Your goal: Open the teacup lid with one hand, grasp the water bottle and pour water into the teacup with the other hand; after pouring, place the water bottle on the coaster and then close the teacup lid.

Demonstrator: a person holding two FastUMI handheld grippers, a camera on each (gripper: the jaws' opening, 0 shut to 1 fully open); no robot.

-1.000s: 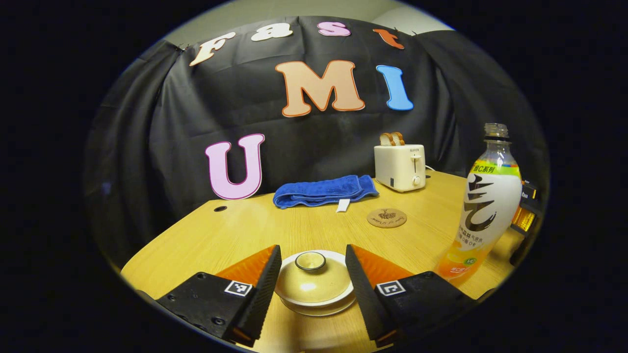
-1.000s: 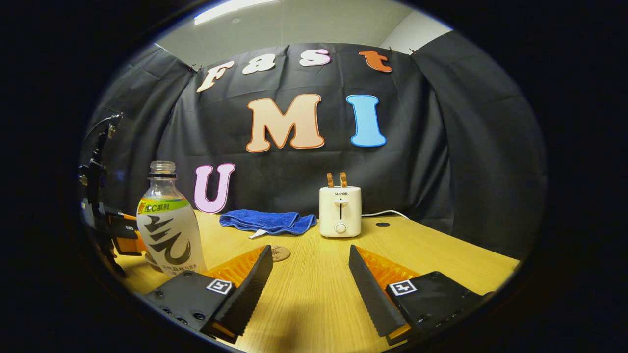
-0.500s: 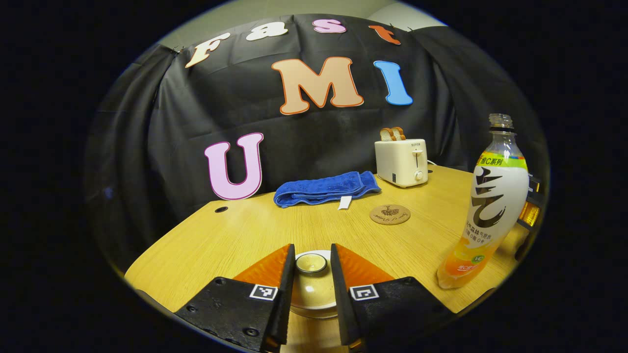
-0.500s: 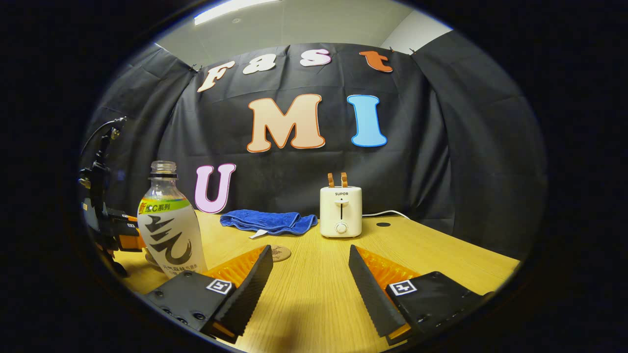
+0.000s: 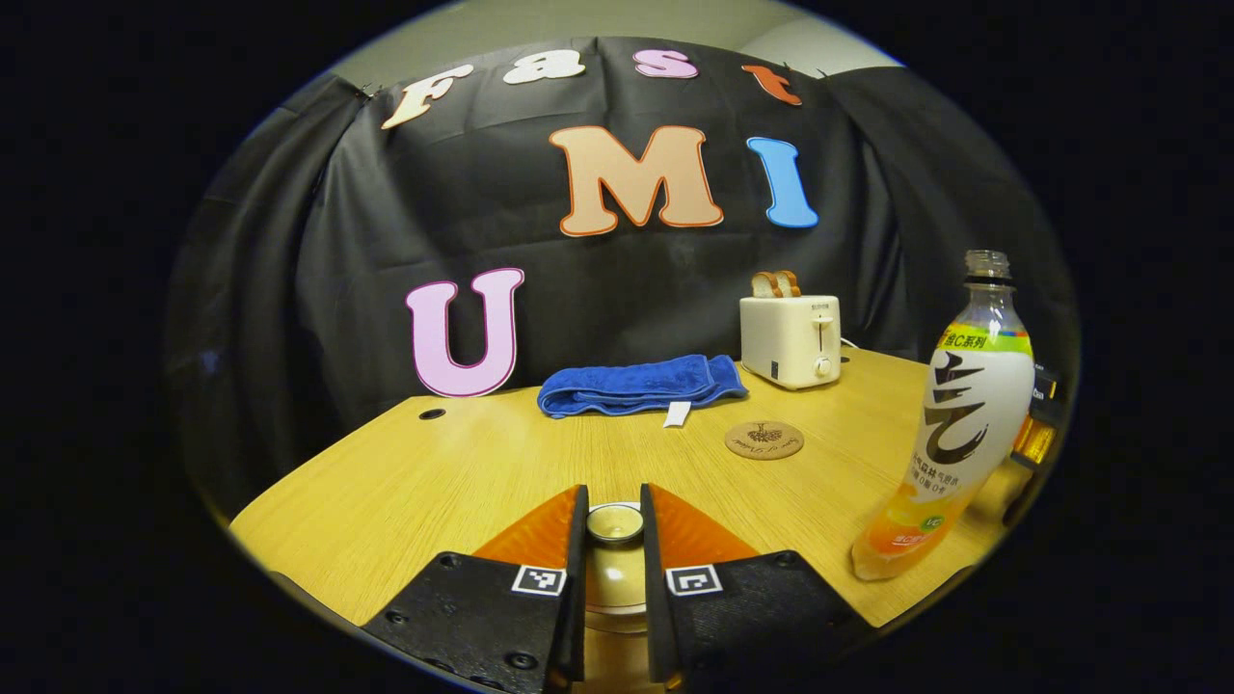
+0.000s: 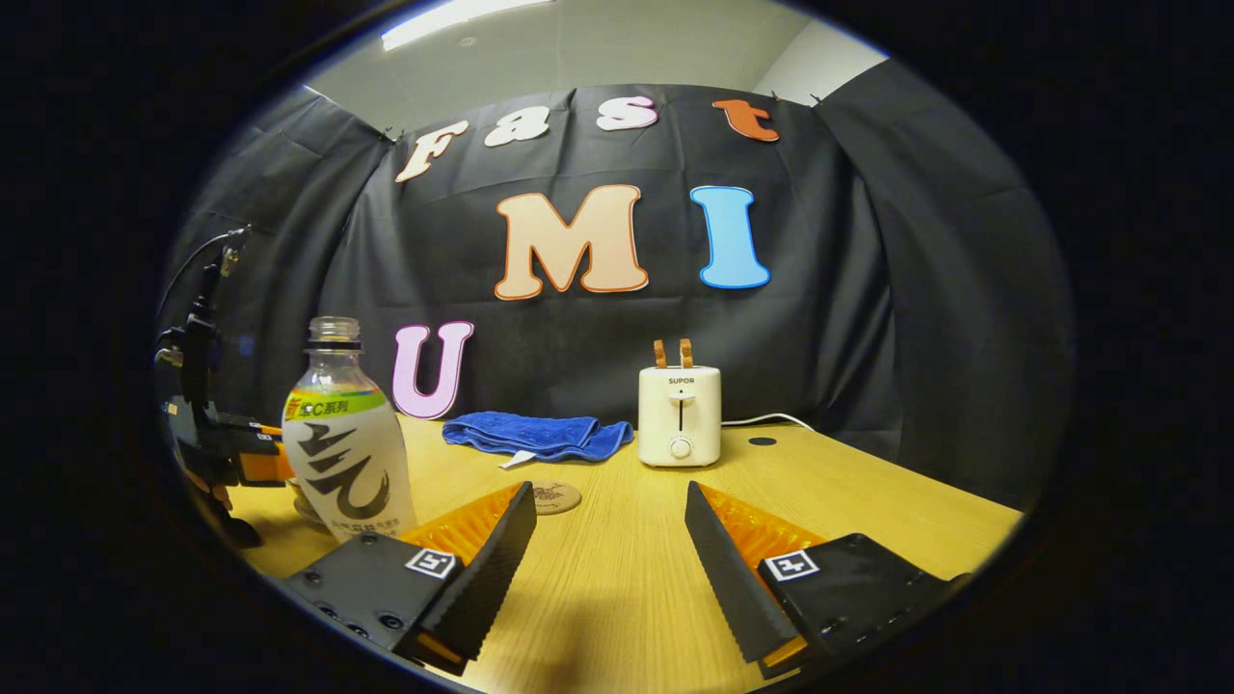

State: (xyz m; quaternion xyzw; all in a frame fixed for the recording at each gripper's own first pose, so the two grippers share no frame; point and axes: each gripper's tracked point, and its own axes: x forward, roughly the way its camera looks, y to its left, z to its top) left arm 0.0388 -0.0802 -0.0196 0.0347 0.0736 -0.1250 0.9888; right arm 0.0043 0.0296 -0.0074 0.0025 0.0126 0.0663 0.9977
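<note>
A light wooden table (image 5: 463,472) fills the black-draped booth. Ahead of the left gripper (image 5: 613,525), clamped on the teacup lid (image 5: 614,522) knob, lie a blue towel (image 5: 638,384), toaster (image 5: 791,328) and coaster (image 5: 764,440). The water bottle (image 5: 954,424) stands right. The right gripper (image 6: 609,525) gapes, its 2 fingers over bare wood.

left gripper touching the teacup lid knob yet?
Touching. In the left gripper view, the left gripper has both fingers closed against the sides of the teacup lid knob, no gap on either side.
</note>
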